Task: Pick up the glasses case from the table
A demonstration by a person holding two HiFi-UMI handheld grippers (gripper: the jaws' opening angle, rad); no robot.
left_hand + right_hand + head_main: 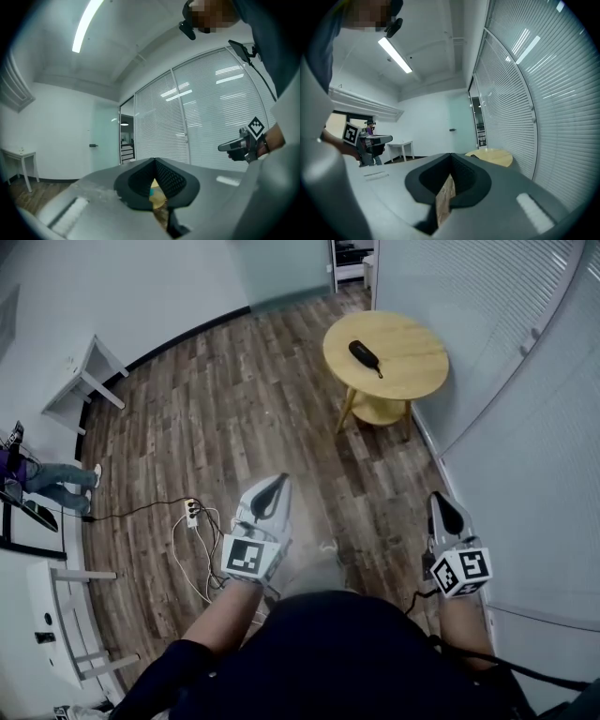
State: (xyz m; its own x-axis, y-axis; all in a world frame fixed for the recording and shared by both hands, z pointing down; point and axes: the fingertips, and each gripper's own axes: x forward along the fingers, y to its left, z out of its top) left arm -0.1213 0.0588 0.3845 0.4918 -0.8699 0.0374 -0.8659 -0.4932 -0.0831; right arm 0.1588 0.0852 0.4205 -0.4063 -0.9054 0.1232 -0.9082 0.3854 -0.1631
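The glasses case (pixel 364 354) is a dark, slim oblong lying on a round wooden table (pixel 412 371) far ahead at the upper right of the head view. In the right gripper view the table (pixel 492 157) shows just past the jaws, with the case (pixel 474 156) as a small dark shape on it. My left gripper (pixel 279 482) and right gripper (pixel 439 498) are held level over the wood floor, well short of the table. Both are shut, with nothing in them. The left gripper (pixel 154 161) and the right gripper (pixel 451 155) show their jaw tips meeting.
A power strip with white cables (pixel 192 514) lies on the floor beside my left gripper. A white side table (pixel 89 379) stands at the left wall, and a person (pixel 47 479) stands at the far left. A curved glass wall with blinds (pixel 525 381) runs along the right.
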